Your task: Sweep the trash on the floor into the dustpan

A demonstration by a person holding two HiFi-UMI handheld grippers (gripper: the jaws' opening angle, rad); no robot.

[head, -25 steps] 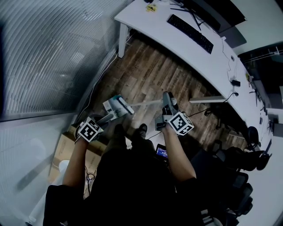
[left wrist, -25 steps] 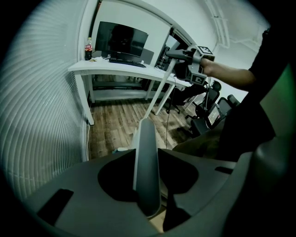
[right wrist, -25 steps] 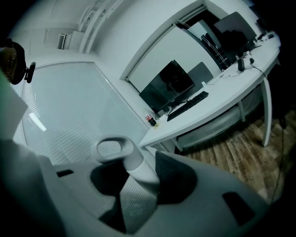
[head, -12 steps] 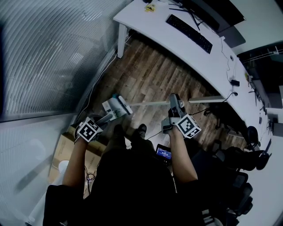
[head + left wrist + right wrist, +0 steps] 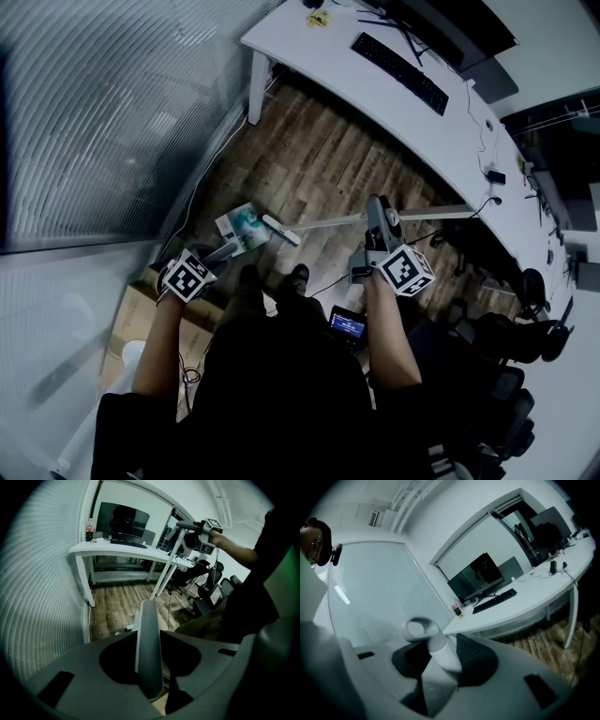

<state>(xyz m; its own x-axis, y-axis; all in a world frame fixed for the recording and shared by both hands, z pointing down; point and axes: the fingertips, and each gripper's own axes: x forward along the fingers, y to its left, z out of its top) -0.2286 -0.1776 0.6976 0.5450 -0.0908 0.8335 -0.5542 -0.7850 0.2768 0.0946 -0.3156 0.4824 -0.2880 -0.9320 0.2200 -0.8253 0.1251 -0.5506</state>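
Observation:
In the head view my left gripper (image 5: 214,258) is shut on the grey handle (image 5: 148,648) of a white dustpan (image 5: 240,226), which rests on the wood floor with something teal (image 5: 249,219) lying in it. My right gripper (image 5: 377,211) is shut on the white stick of a broom (image 5: 323,222). The broom head (image 5: 282,230) sits just right of the dustpan's mouth. In the right gripper view the stick's looped end (image 5: 418,628) pokes out past the jaws. The left gripper view shows the right gripper (image 5: 200,528) raised high, with the broom stick (image 5: 167,566) slanting down.
A long white desk (image 5: 394,98) with a keyboard (image 5: 403,67) and a monitor curves along the far side on white legs (image 5: 257,89). A ribbed glass wall (image 5: 103,122) closes the left. Office chairs (image 5: 516,337) stand at right. My shoes (image 5: 298,277) are by the dustpan.
My right gripper has risen and shifted right with the broom. The broom head has slid off the dustpan's mouth to the right. The left gripper and dustpan stayed put.

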